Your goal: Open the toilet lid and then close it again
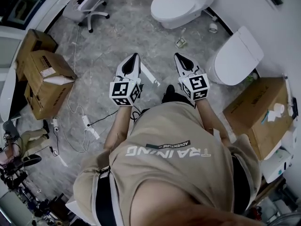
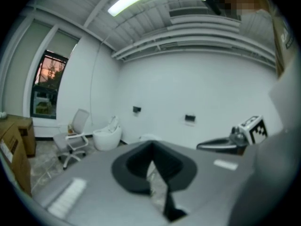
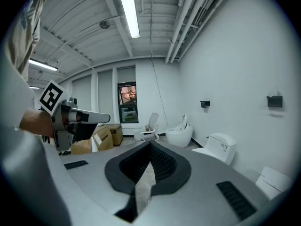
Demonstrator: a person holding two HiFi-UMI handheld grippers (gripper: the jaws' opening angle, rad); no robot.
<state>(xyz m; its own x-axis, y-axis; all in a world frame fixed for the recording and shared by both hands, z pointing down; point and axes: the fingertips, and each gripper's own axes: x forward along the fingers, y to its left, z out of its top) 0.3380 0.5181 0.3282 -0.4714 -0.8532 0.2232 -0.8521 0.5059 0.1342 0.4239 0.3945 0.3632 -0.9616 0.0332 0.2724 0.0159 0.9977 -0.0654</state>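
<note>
Grey floor point(image 1: 122, 27) lies below my left tongs point(image 1: 136, 56) and right tongs point(image 1: 178, 56), both shut and empty; ungripping tips could skid off the toilet lid point(image 1: 240, 53) to their right.

Toilet point(image 1: 235, 55) right, cardboard box point(image 1: 44, 81) left

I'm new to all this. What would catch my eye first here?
The left gripper and right gripper point forward side by side over the grey floor at the head view's middle, both shut and empty. Beyond them stand two white toilets, lids down: the far toilet at the top, the near toilet at the right.
</note>
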